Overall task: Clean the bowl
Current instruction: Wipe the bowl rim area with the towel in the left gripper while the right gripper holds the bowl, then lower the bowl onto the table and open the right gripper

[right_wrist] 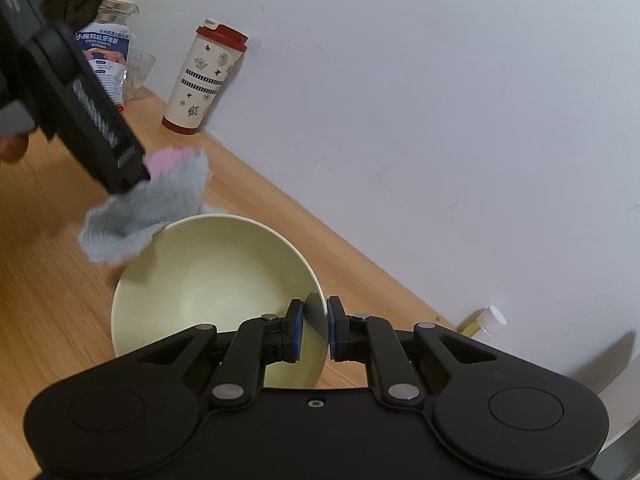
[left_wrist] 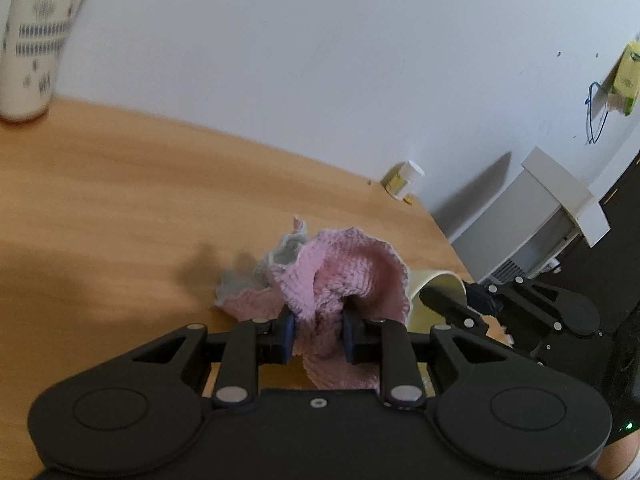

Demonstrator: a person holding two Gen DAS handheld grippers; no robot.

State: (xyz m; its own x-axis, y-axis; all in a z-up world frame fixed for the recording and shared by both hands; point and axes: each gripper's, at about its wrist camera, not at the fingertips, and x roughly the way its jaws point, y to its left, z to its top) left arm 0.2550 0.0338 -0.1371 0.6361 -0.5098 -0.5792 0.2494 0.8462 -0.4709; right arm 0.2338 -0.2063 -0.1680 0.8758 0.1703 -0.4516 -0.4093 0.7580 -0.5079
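In the right wrist view a pale yellow-green bowl (right_wrist: 208,280) rests tilted on the wooden table, and my right gripper (right_wrist: 316,330) is shut on its near rim, one pad inside and one outside. A pink and grey knitted cloth (right_wrist: 148,208) hangs over the bowl's far left rim, held by my left gripper (right_wrist: 132,184), which comes in from the upper left. In the left wrist view my left gripper (left_wrist: 319,338) is shut on the bunched pink cloth (left_wrist: 340,276). Behind the cloth shows an edge of the bowl (left_wrist: 438,284) with the right gripper (left_wrist: 476,300) on it.
A white tumbler (right_wrist: 204,80) with a red lid and base stands by the wall. A printed packet (right_wrist: 106,60) and a clear glass (right_wrist: 140,68) are further left. A small white-capped bottle (right_wrist: 486,322) lies at the table's far corner. A white appliance (left_wrist: 552,208) stands past the table edge.
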